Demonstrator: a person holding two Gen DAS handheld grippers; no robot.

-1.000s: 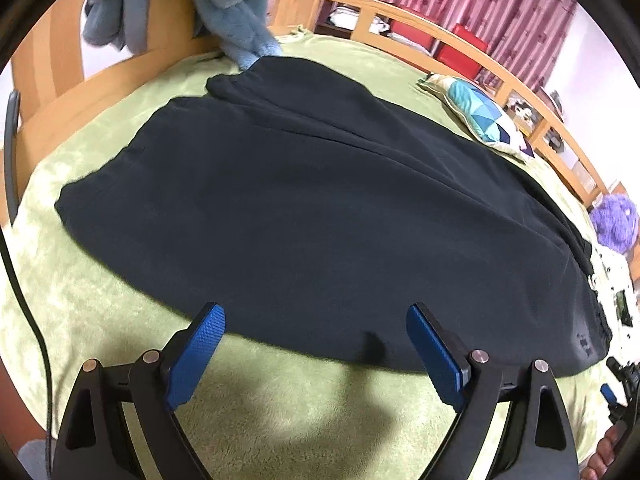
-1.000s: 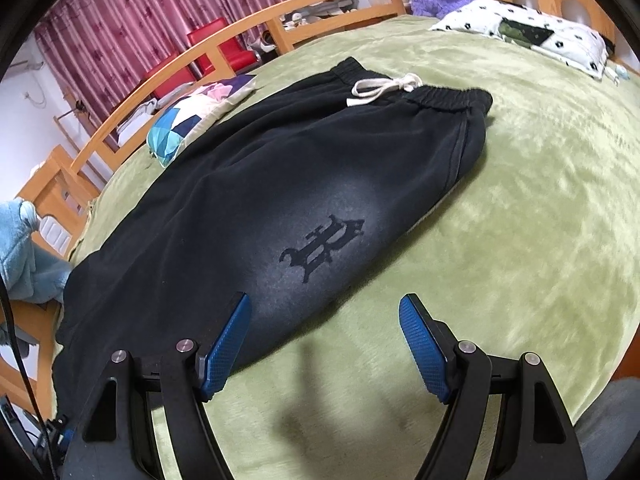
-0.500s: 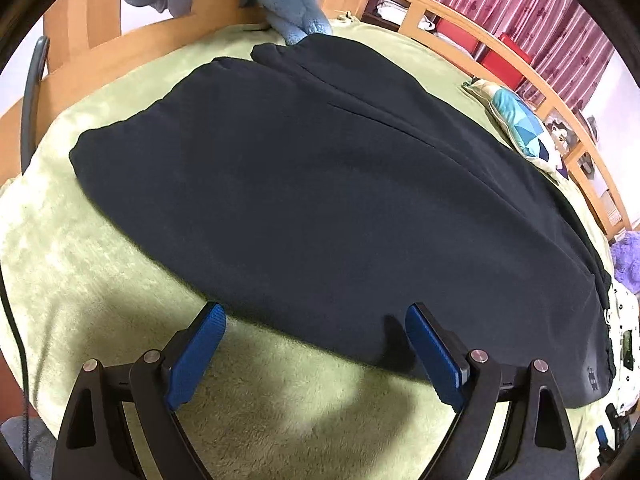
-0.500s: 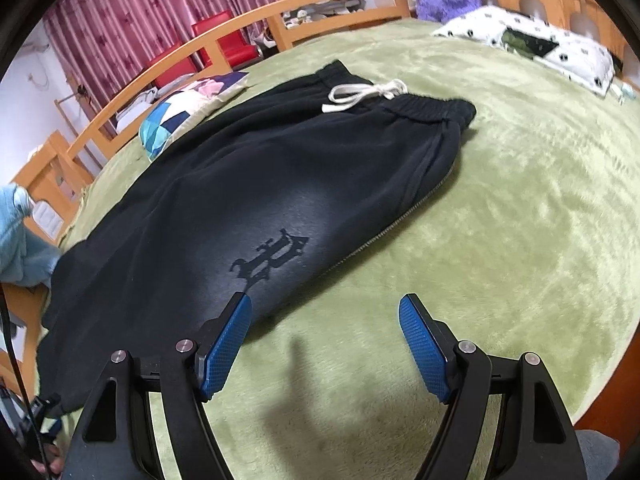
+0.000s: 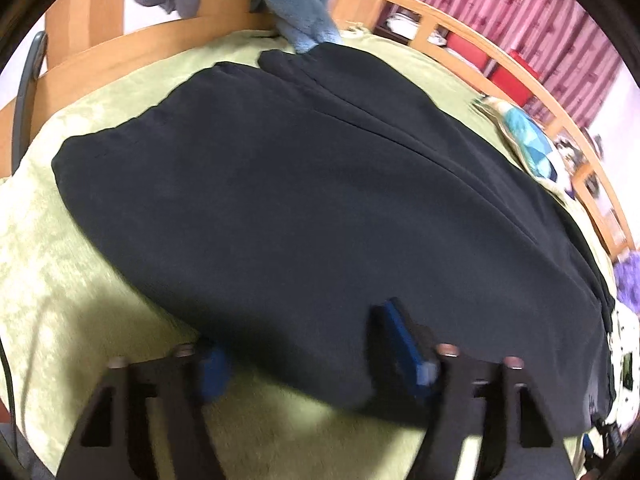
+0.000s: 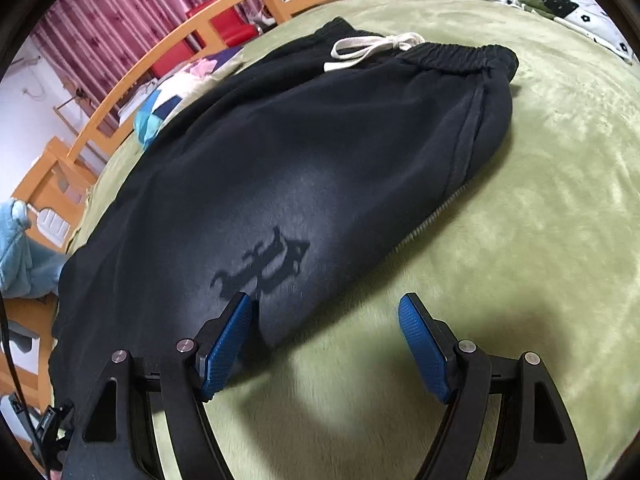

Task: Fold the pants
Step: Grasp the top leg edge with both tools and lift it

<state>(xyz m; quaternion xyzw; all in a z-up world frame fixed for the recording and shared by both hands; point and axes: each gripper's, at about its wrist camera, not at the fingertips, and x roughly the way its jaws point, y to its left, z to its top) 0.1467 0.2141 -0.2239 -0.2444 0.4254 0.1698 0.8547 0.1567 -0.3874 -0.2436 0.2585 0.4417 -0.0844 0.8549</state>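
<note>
We see the black pants (image 5: 304, 200) spread lengthwise on the green blanket (image 6: 540, 240), waistband and white drawstring (image 6: 368, 48) at the far end in the right wrist view. Left gripper (image 5: 308, 344) straddles the near hem edge, jaws closing, cloth between the blue pads; whether they press yet we cannot tell through the blur. Right gripper (image 6: 326, 340) is closing slightly but still wide, its left pad over the pants beside the dark emblem (image 6: 264, 268), its right pad over bare blanket.
</note>
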